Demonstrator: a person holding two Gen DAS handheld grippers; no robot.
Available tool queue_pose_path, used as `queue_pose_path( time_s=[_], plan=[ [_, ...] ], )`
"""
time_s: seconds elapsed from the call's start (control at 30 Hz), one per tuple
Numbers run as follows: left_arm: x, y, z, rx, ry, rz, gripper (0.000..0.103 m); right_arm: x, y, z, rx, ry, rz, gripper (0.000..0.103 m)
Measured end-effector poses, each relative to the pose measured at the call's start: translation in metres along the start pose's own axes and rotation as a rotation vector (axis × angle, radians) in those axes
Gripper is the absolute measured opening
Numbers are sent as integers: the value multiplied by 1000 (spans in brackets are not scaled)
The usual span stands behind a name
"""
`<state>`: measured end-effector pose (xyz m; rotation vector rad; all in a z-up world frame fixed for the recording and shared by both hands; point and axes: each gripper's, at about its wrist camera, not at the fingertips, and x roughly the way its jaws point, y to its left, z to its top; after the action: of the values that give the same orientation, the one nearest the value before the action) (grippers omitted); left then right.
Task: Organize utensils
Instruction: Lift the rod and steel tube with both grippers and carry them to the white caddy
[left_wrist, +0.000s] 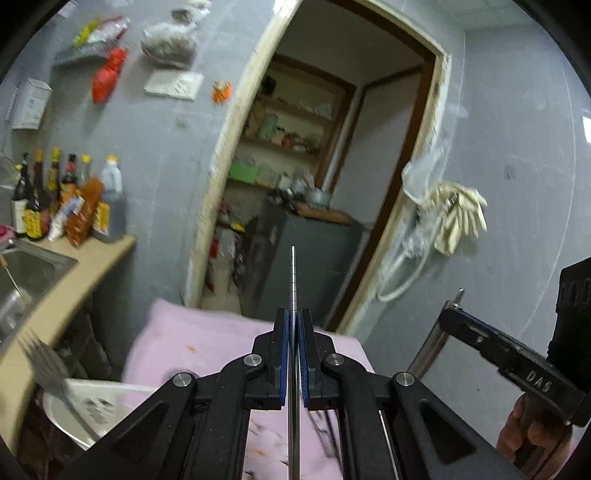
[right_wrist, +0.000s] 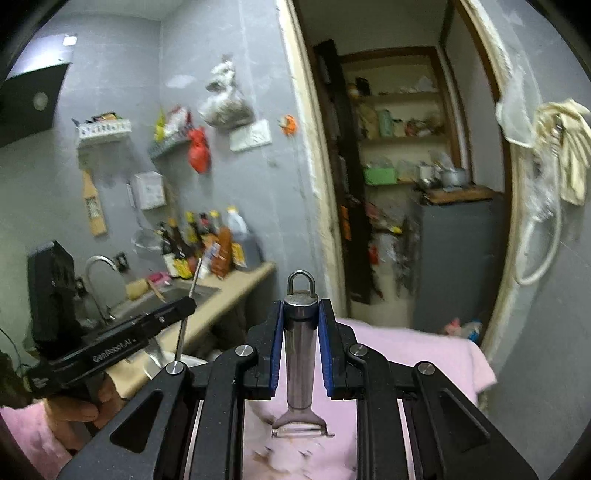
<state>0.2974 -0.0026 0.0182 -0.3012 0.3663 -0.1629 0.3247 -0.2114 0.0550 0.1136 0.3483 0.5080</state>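
A pale pink cloth (right_wrist: 424, 354) with small orange-brown specks covers the table. Both grippers are black with blue pads: the left gripper (left_wrist: 294, 325) holds a thin silver metal utensil (left_wrist: 293, 280), the right gripper (right_wrist: 301, 317) a steel-grey peeler (right_wrist: 300, 369). The wall (left_wrist: 517, 147) is grey, the counter (left_wrist: 92, 266) tan, the hanging bag (right_wrist: 198, 149) red, the rubber gloves (left_wrist: 461, 214) cream.

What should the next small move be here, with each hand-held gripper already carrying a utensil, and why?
Probably bring both down toward the white bowl that already holds a fork. The left hand-held gripper is shut on a thin metal rod, the right hand-held gripper on a peeler, and both utensils hang in the air above the pink cloth, so neither is sorted yet.
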Motion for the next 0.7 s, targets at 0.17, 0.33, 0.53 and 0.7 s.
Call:
queue_pose_path(
  time_s=[0.17,0.33,0.53,0.7],
  plan=[
    [-22,43,27,-48,-67,38,5,11,41,17,-20,-45,88,16],
    [-33,86,35,-105,-111,81,5,38,74,9,-61,-32,117,16],
    [-30,129,31,-166,-139,122,5,63,91,-10,-94,7,113,16],
    [-19,146,20,-180,-130,128,5,72,94,-20,-106,35,103,16]
  ],
)
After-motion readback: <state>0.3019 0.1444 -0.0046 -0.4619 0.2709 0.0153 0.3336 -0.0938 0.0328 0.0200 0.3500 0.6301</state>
